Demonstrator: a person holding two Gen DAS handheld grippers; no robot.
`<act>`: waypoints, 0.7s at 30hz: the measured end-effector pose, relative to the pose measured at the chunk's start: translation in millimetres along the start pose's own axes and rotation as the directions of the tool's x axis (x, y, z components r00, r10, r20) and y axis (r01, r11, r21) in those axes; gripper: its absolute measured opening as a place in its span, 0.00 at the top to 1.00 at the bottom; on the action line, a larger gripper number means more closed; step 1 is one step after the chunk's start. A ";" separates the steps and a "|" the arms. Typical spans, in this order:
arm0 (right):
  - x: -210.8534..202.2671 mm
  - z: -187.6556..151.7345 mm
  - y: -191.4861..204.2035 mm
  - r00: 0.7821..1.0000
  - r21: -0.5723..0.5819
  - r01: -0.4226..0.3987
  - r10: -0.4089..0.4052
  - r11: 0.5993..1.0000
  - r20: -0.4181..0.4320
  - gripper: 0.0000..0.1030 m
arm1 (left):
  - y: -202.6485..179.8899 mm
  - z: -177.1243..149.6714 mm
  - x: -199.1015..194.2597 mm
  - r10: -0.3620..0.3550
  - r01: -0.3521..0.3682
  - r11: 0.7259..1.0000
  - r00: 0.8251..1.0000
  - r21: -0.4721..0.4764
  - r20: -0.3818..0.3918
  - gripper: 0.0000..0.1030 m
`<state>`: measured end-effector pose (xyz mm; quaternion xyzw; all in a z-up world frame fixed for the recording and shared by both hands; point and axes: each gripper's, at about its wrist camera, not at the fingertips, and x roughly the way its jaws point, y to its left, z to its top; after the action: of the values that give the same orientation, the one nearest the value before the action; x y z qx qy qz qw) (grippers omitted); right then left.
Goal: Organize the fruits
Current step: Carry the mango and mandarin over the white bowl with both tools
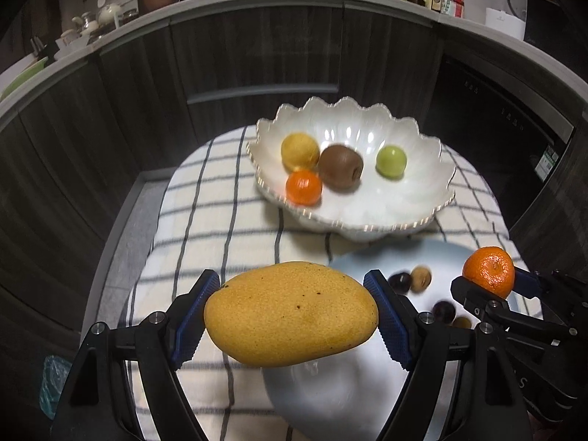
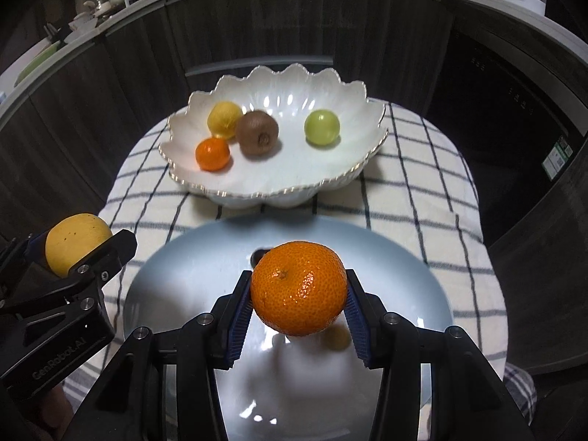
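Gripping: the left claw (image 1: 292, 314) clenched a yellow mango (image 1: 290, 314) between its blue pads, just before the scalloped white bowl (image 1: 422, 198).
Right claw (image 2: 298, 294): clamped on a tangerine (image 2: 299, 286), held above the pale blue plate (image 2: 404, 268) in front of the bowl.
In the bowl: a lemon (image 2: 224, 119), a kiwi (image 2: 257, 132), a green fruit (image 2: 322, 126) and a small orange (image 2: 212, 153) lay inside.
On the plate: small dark and brown fruits (image 1: 400, 281), blurred.
Underneath: a checked cloth (image 2: 422, 191) covered the bench.
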<state>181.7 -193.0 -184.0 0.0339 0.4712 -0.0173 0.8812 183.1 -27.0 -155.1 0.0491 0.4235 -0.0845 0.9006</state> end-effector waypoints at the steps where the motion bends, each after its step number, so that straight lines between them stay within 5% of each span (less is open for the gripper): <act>1: -0.5 4.4 -0.8 1.000 0.000 0.001 -0.001 1.000 0.008 0.53 | -1.7 6.6 -0.1 0.000 0.000 1.000 1.000 0.006 0.008 0.22; 21: 29.3 104.7 -27.3 0.996 -0.025 0.028 -0.026 0.999 0.084 0.53 | -22.7 104.4 48.1 -0.024 0.020 0.998 0.998 0.062 0.064 0.22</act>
<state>283.0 -228.2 -151.6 0.0153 0.4346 -0.0243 0.9002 287.6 -71.3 -126.2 0.0694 0.3917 -0.1087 0.9110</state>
